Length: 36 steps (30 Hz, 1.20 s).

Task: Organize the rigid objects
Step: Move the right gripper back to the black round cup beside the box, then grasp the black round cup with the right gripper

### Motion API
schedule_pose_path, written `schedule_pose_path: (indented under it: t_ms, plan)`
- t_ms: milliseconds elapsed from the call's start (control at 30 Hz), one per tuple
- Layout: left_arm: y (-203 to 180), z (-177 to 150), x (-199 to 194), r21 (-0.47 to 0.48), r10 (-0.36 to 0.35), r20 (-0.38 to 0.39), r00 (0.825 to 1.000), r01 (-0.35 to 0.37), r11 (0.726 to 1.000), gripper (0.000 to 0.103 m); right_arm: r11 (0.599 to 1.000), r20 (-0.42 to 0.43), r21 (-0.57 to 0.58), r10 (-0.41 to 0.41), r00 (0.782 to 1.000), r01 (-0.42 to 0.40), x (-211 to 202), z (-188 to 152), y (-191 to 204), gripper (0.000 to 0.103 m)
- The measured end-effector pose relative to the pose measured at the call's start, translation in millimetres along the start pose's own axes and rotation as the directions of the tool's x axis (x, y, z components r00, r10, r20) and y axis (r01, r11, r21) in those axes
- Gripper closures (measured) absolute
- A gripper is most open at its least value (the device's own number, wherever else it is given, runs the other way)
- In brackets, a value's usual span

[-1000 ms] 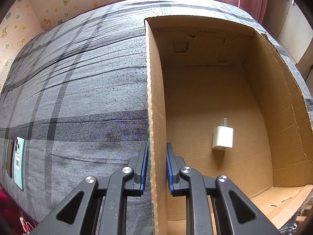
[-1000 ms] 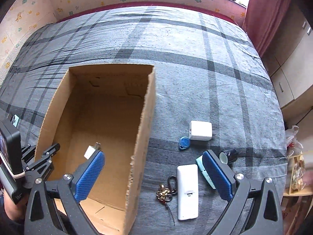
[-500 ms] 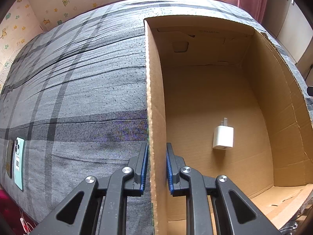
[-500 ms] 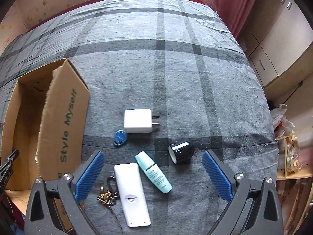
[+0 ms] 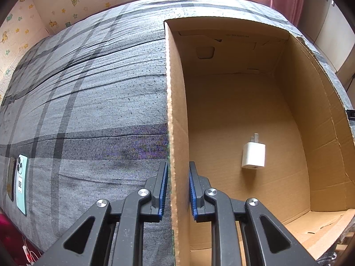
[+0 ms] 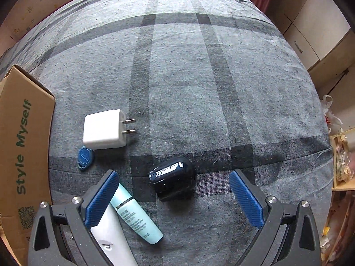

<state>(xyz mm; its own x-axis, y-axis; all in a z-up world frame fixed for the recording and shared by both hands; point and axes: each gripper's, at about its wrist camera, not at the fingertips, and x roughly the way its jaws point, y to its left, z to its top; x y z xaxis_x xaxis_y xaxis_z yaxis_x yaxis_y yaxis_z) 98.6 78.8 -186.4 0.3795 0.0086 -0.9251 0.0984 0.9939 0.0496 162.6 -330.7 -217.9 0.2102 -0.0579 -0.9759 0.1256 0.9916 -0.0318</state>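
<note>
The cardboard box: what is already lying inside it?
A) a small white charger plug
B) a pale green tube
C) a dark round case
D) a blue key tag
A: the left wrist view shows only a small white charger plug on the floor of the cardboard box; the right wrist view shows the blue key tag, pale green tube and dark round case out on the grey bedcover.
</note>
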Motion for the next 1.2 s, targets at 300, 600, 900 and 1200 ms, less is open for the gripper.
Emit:
schedule_pose_path:
  t_ms: [300,600,900,1200]
  plan:
    - [1,1,1,-0.002,0.003,-0.003,1.0,-0.003,1.0,0.083,0.998,-0.021,0.042,0.038,0.999,-0.037,17,2,-20,0.003]
    - [-1,1,1,0.001,0.008,-0.003,1.0,-0.008,1.0,0.082,0.997,-0.04,0.021,0.074,0.996,-0.073,21,9,-21,0.03]
    - [1,1,1,-0.002,0.006,-0.003,1.0,-0.006,1.0,0.082,0.999,-0.038,0.002,0.049,0.998,-0.049,21,4,-1,0.051]
    - [1,0,1,-0.003,0.004,-0.004,1.0,-0.004,1.0,0.082,1.0,-0.041,0.001,0.03,0.999,-0.03,6,3,11,0.051]
